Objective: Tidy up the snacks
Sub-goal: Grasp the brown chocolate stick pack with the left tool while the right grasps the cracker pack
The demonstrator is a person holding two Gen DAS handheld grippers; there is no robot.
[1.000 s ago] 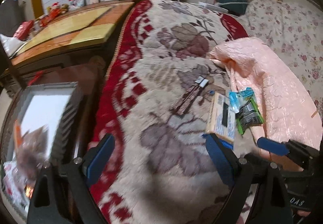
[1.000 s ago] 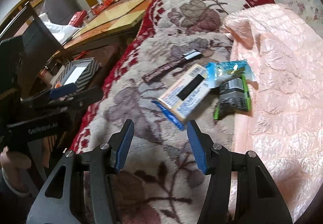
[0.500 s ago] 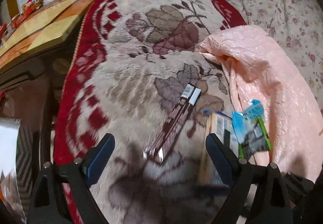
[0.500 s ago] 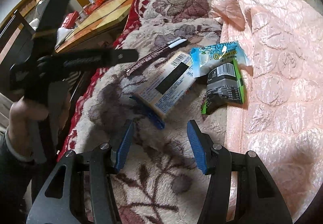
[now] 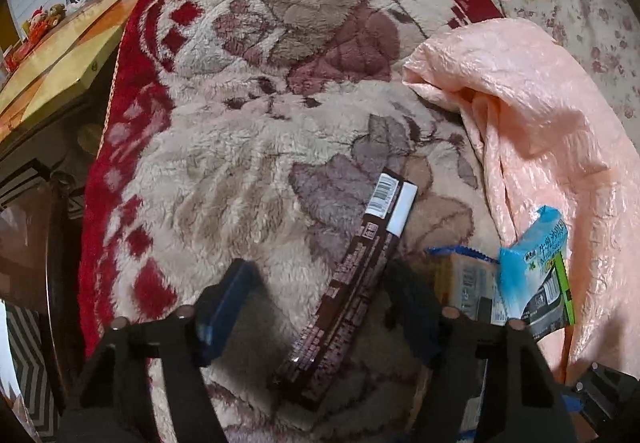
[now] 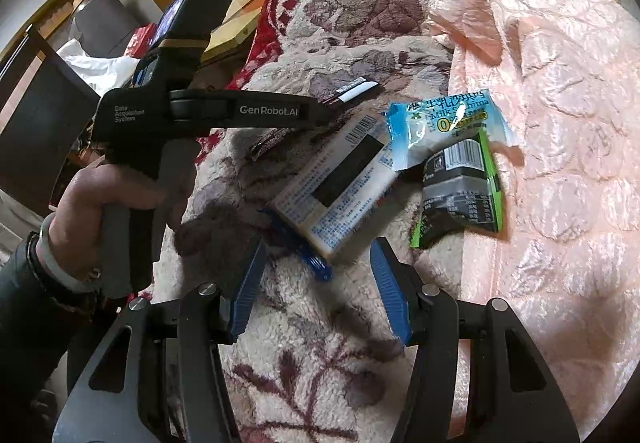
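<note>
The left gripper (image 5: 320, 307), held in the person's left hand (image 6: 116, 203), tilts steeply down over the fleece blanket (image 5: 248, 147), its jaws closing around the long brown snack bar (image 5: 352, 283) lying between them, pads not yet touching it. The right gripper (image 6: 316, 283) hangs unclenched and empty just short of the cream biscuit pack (image 6: 340, 183). Beside that pack, a light-blue snack bag (image 6: 440, 119) overlaps a green-edged dark packet (image 6: 460, 195) at the pink quilt's (image 6: 560, 123) edge.
</note>
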